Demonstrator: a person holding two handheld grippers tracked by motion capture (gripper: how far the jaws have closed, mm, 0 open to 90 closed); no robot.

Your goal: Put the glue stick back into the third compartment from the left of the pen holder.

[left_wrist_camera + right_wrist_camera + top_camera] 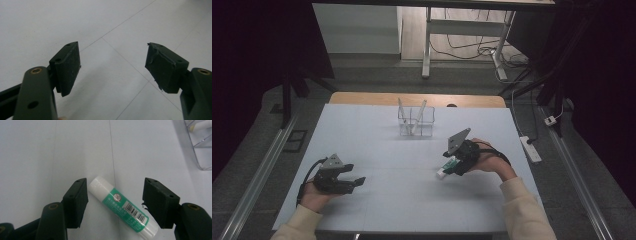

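— Right, where's the glue stick [122, 209]?
— On the counter [392, 200] between your right tool [115, 202]'s parted jaws, lying diagonally across the gap. Your left tool [112, 70], also apart, sits well away.

White-capped glue stick [123, 207] bears a green label with a barcode.

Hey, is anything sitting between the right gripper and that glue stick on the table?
Nothing visible. The glue stick lies flat on the white table, already between the open jaws of the right gripper, with bare gaps to both pads. The clear organizer stands off to the side, farther along the table.
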